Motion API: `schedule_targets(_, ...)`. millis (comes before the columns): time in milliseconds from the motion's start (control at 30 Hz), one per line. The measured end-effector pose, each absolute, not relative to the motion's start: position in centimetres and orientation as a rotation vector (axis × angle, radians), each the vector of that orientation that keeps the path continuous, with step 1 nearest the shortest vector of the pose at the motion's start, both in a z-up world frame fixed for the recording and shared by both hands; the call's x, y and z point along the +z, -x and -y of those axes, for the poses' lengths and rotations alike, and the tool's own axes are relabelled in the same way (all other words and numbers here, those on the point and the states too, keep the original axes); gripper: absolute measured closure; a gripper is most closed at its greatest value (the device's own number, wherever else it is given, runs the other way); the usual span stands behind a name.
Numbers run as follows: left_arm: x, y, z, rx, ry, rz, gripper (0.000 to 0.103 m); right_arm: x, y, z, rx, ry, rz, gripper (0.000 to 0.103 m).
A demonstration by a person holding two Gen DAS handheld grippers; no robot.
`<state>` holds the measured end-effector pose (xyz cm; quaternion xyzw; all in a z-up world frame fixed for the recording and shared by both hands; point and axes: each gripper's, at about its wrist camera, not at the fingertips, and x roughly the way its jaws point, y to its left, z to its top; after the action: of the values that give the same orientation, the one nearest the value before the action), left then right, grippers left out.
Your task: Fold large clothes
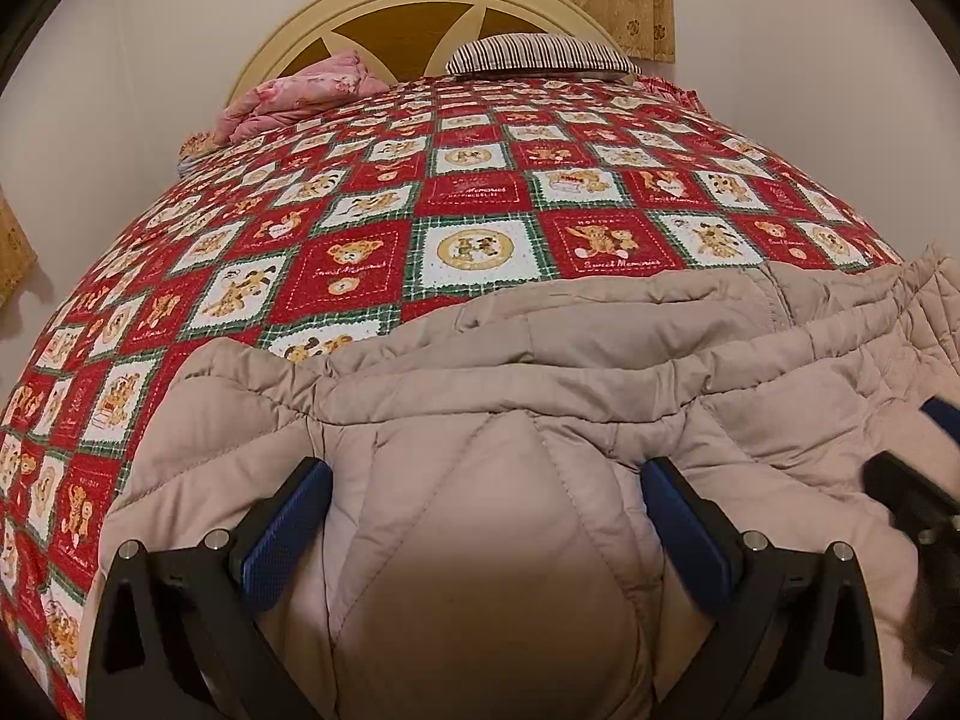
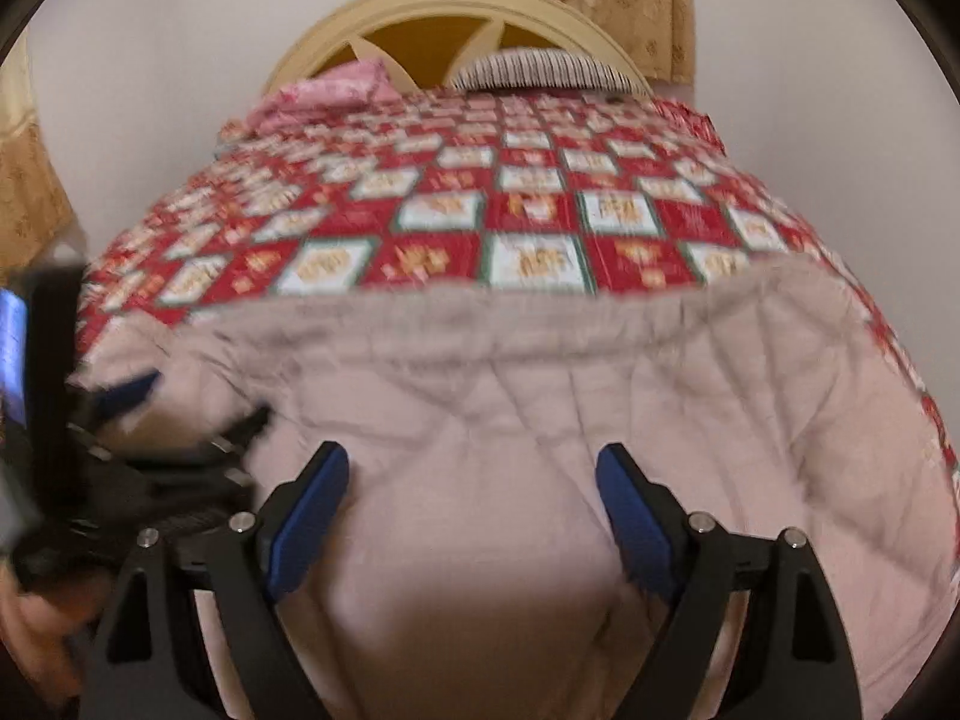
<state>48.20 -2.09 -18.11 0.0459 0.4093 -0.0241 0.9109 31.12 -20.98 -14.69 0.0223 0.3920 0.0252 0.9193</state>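
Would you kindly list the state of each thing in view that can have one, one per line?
beige quilted coat: lying spread and rumpled on the near end of the bed, unheld.
left gripper: open, above the coat.
right gripper: open, above the coat.
patchwork bedspread: spread flat over the bed.
striped pillow: lying against the headboard.
pink blanket: bunched beside the pillow.

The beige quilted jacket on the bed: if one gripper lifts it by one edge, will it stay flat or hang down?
The beige quilted jacket would probably sag and drape, since it already lies in soft wrinkles and folds. Its puffy quilted panels suggest it is bulky but light. It may slide somewhat over the red patchwork bedspread when pushed.
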Motion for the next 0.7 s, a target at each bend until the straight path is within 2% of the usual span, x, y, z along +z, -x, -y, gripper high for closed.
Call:
schedule_targets(167,-18.1,-48.2,2.1,-0.048,-0.096,-0.844,0.001,-16.2,-31.0,21.1,0.024,-0.027,-0.764,0.014)
schedule_targets(333,-18.0,-48.2,2.1,-0.041,-0.098,-0.844,0.001,-17.1,-31.8,21.1,0.027,-0.023,-0.807,0.009)
schedule_targets(700,-17.9,-48.1,2.0,-0.04,-0.092,-0.842,0.001,-17.6,-31.8,21.1,0.021,-0.013,-0.817,0.006)
